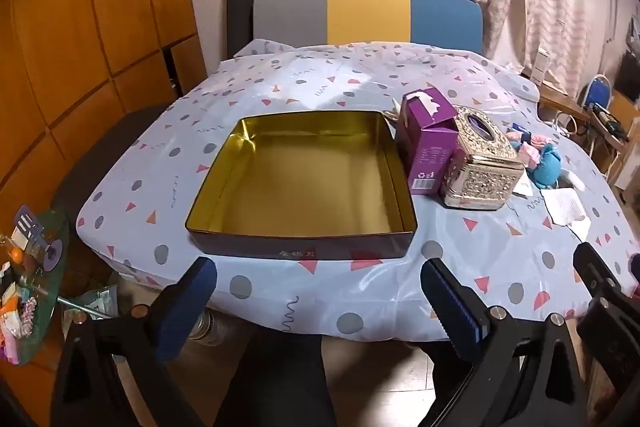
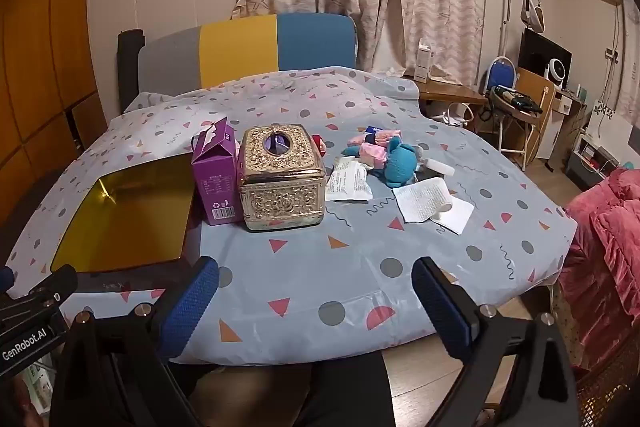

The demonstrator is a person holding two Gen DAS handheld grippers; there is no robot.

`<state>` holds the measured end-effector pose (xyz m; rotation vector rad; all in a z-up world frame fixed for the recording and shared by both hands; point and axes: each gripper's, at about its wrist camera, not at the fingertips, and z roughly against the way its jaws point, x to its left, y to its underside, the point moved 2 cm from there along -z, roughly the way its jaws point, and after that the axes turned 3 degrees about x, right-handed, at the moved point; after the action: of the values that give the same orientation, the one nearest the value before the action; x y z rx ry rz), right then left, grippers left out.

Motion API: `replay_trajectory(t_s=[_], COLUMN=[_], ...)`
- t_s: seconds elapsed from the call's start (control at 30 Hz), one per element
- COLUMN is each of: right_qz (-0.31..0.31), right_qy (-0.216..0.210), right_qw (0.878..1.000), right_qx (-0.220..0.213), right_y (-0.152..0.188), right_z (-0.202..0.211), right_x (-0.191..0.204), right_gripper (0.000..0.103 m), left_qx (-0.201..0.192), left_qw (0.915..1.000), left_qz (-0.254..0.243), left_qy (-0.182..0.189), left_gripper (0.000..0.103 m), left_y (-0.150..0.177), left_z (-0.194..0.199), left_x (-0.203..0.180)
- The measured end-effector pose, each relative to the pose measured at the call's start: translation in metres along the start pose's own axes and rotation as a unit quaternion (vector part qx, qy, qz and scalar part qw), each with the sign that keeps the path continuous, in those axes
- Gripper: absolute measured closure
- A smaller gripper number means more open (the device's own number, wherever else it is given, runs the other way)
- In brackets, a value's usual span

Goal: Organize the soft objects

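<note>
Left wrist view: the left claw hangs at the near table edge, tilted down, its blue pads wide apart with nothing between them. Straight ahead at 12 o'clock sits the open tin, gold inside and empty. At 1 o'clock stand a purple carton and, touching it, a gold tissue box. Beyond that at 2 o'clock lies the soft pile, a blue knitted toy among pink cloth. The other claw's tip shows at 3 o'clock.

Right wrist view: the right claw also points down over the near edge, pads spread and empty. The toy lies at 1 o'clock, touching pink cloth bundles, with white paper sheets just beside. The tin is at 10 o'clock.

The toy and cloth look light, limp and squashy, not fragile; they should give under the pads, so a pinch across the toy's bulky middle seems best. The thin sheets will likely slide on the glossy cover.
</note>
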<state>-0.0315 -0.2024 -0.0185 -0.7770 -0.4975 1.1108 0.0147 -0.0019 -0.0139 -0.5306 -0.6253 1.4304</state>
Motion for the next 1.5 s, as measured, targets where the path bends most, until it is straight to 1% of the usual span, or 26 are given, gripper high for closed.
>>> replay_trajectory(t_s=[0.03, 0.07, 0.1, 0.17, 0.27, 0.3, 0.67, 1.5], right_qz=[0.0, -0.001, -0.003, -0.005, -0.005, 0.005, 0.014, 0.02], right_qy=[0.0, -0.001, -0.004, -0.005, -0.007, 0.001, -0.003, -0.006], right_qw=[1.0, 1.0, 1.0, 1.0, 1.0, 1.0, 1.0, 1.0], right_qx=[0.0, 0.0, 0.0, -0.001, 0.0, 0.001, -0.004, 0.008], right_y=[0.0, -0.001, -0.001, -0.002, -0.004, 0.0, -0.001, 0.002], right_z=[0.0, 0.0, 0.0, 0.001, 0.0, -0.001, -0.001, -0.006], right_x=[0.0, 0.0, -0.001, -0.002, -0.004, 0.001, 0.006, 0.008], right_gripper=[0.004, 0.004, 0.004, 0.004, 0.004, 0.004, 0.004, 0.004], left_qx=[0.001, -0.003, -0.005, 0.001, 0.002, 0.002, 0.008, 0.011], left_qw=[0.9997, 0.9999, 0.9999, 0.9999, 0.9997, 0.9997, 0.9996, 0.9996], left_qz=[-0.017, -0.013, -0.007, -0.005, 0.009, 0.009, 0.009, 0.009], left_qy=[-0.016, -0.011, 0.007, 0.009, 0.022, 0.022, 0.026, 0.023], left_gripper=[0.0, 0.0, 0.0, 0.0, 0.0, 0.0, 0.0, 0.0], left_y=[0.001, 0.003, 0.005, 0.004, 0.003, 0.003, 0.002, 0.004], left_z=[-0.001, 0.0, 0.004, 0.0, 0.0, 0.0, -0.002, -0.003], left_x=[-0.011, -0.013, -0.008, -0.01, 0.002, 0.002, 0.003, 0.003])
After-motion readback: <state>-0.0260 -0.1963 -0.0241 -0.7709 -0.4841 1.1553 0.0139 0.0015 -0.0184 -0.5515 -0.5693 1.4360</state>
